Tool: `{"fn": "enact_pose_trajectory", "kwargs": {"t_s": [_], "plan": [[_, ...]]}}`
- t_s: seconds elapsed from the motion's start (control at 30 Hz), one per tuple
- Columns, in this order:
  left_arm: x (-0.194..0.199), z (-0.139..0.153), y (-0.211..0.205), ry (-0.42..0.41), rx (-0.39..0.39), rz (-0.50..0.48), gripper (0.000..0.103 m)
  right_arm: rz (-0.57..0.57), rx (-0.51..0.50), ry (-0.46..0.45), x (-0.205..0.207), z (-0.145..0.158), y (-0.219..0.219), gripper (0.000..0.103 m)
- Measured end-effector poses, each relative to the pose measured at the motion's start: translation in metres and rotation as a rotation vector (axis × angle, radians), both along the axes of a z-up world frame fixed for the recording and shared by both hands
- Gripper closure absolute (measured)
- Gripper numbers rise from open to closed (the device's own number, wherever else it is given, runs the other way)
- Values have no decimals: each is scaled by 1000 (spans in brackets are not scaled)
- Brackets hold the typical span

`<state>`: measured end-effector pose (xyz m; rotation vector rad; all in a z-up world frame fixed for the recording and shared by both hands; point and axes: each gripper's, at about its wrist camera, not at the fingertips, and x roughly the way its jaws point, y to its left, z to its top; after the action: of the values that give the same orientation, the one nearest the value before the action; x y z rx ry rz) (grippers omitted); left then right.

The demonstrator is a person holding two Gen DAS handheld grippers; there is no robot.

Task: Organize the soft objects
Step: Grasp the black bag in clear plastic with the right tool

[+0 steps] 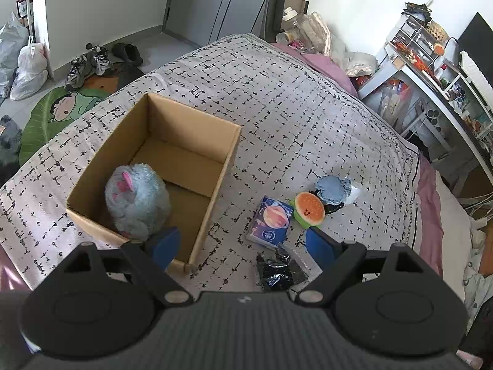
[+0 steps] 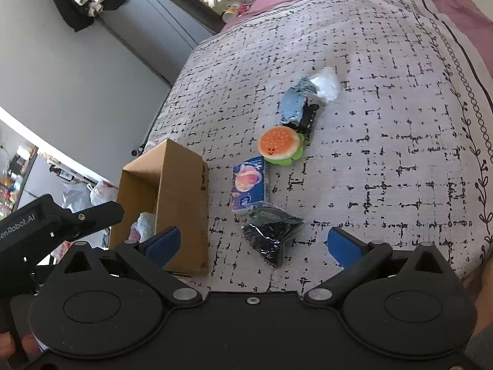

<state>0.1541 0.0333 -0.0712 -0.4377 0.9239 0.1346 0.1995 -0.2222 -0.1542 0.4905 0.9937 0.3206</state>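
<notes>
An open cardboard box [image 1: 215, 169] stands on the patterned bedspread [image 1: 292, 108], with a fluffy blue-and-pink plush [image 1: 137, 200] in its near corner. My left gripper [image 1: 242, 246] hangs open over the box's near right corner, its pads touching nothing. To the right lie a planet-print tissue pack [image 1: 271, 222], a burger plush [image 1: 309, 209], a blue-grey cloth bundle [image 1: 331, 189] and a crinkled black packet [image 1: 279, 268]. My right gripper [image 2: 254, 245] is open wide, just short of the black packet [image 2: 272, 234], with the burger plush [image 2: 279, 148] and tissue pack [image 2: 248, 185] beyond it and the box [image 2: 181, 203] to its left.
A white plastic bag [image 2: 325, 84] and a small black item [image 2: 309, 115] lie by the cloth bundle. Shoes [image 1: 89, 64], full bags [image 1: 27, 67] and a green rug [image 1: 61, 111] are on the floor past the bed. A cluttered shelf unit [image 1: 431, 71] stands at the right.
</notes>
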Motion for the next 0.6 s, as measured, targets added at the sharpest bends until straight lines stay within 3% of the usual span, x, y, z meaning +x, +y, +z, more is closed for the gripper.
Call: {"fn": "enact_pose_trajectory", "kwargs": {"t_s": [0.6], "plan": [[40, -30, -27, 35, -29, -133, 16, -55, -8, 139, 28, -50, 19, 20]]}}
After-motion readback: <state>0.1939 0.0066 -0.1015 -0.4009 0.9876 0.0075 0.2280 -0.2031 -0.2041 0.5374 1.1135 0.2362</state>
